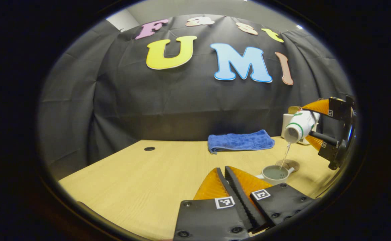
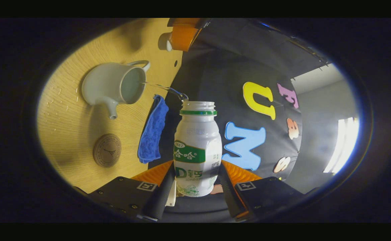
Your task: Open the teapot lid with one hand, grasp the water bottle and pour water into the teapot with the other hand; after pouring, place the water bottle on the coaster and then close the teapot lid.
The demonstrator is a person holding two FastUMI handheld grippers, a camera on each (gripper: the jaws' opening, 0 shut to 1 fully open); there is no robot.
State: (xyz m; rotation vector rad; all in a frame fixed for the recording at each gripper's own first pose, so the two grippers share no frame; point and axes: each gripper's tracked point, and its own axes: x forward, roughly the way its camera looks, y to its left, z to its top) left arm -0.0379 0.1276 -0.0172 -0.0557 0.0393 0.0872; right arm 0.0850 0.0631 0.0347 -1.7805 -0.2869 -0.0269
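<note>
White plastic water bottle (image 2: 197, 147) is held tilted between both fingers of the right tool (image 2: 195, 187), and a thin stream falls into the open pale teapot (image 2: 113, 85) on the wooden worktop (image 1: 141, 174). More drops could be spilled if the tilt is increased. The left tool (image 1: 230, 182) is seen closed; the lid is probably held by it. The coaster (image 2: 107, 150) is waiting beside.

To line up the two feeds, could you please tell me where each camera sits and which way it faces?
Left gripper view: rides the left hand-held gripper, low over the table, facing the wall; its own fingers look closed.
Right gripper view: rides the right hand-held gripper, rolled sideways, clamping the tilted bottle.
Shared: teapot, towel, coaster, the pour.
</note>
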